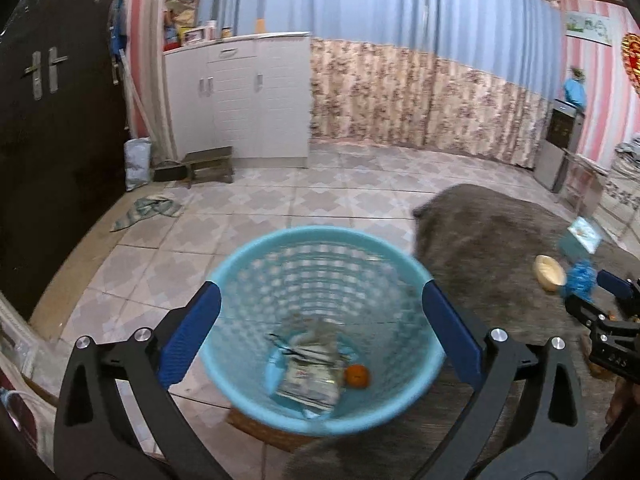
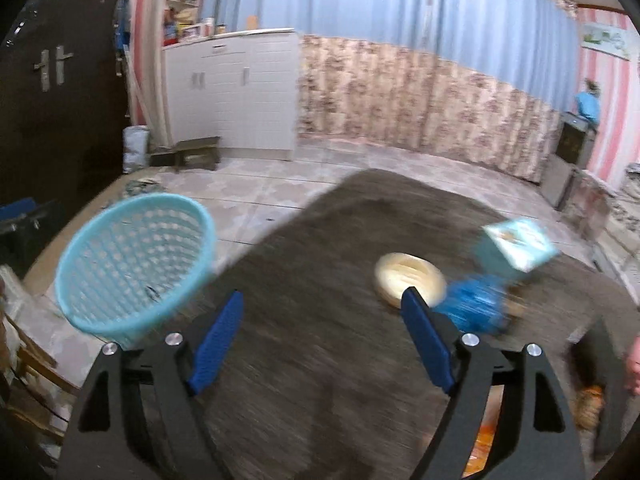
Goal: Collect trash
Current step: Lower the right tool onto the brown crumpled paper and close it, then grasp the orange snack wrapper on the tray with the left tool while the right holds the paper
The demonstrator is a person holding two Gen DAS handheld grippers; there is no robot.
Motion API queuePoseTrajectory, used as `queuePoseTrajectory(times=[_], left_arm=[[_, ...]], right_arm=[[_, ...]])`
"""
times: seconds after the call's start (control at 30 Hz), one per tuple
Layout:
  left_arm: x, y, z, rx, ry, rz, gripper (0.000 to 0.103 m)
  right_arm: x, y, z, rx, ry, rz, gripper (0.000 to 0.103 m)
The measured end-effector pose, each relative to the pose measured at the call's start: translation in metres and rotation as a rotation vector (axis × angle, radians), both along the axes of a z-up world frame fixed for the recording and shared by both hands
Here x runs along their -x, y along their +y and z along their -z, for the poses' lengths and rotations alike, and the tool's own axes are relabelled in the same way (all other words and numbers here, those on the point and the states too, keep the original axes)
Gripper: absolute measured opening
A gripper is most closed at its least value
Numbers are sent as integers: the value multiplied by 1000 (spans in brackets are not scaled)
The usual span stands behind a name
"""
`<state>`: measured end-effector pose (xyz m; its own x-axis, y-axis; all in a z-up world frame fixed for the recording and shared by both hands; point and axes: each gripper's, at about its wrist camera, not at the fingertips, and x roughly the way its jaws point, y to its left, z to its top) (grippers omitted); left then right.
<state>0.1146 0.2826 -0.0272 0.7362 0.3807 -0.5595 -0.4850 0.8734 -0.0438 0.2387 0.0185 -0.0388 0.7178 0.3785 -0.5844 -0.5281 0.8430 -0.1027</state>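
Clearly, a miss is the risk: both views are motion-blurred, so the right gripper (image 2: 322,332) could nudge the crumpled blue wrapper (image 2: 474,306) instead of pinching it. That wrapper lies well right of the turquoise basket (image 1: 256,252), touching the pale bowl (image 2: 408,276). Both grippers are spread wide and empty; the left gripper (image 1: 320,334) hangs over the basket.

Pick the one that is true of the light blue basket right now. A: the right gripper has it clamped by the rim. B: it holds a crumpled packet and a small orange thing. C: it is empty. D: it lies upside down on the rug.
B: the left wrist view looks down into the basket, where a crumpled packet and a small orange thing lie at the bottom.
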Motion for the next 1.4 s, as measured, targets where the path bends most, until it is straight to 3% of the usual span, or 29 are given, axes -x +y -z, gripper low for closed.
queuePoseTrajectory(times=[0.13, 0.4, 0.57, 0.7, 0.77, 0.83, 0.93, 1.13, 1.4], left_arm=[[-12, -45, 0, 24, -7, 74, 97], [-38, -135, 19, 60, 31, 233, 97], [-48, -180, 29, 88, 55, 309, 97], [-57, -209, 35, 80, 83, 360, 97], [-59, -221, 37, 74, 93, 386, 97], [-61, -234, 40, 64, 106, 410, 97], [-64, -252, 43, 52, 118, 447, 97], [-74, -291, 50, 18, 140, 533, 97], [-89, -333, 73, -31, 200, 656, 97]], right_arm=[[6, -60, -1, 55, -50, 91, 80], [3, -168, 17, 141, -45, 272, 80], [-8, -222, 29, 126, -23, 369, 80], [-24, -240, 39, 112, 9, 408, 79], [-33, -245, 44, 92, 31, 416, 74], [-43, -249, 49, 70, 69, 411, 57], [-53, -250, 57, 14, 128, 366, 43], [-38, -260, 42, -31, 69, 363, 41], [-22, -297, 27, -83, 54, 418, 41]])
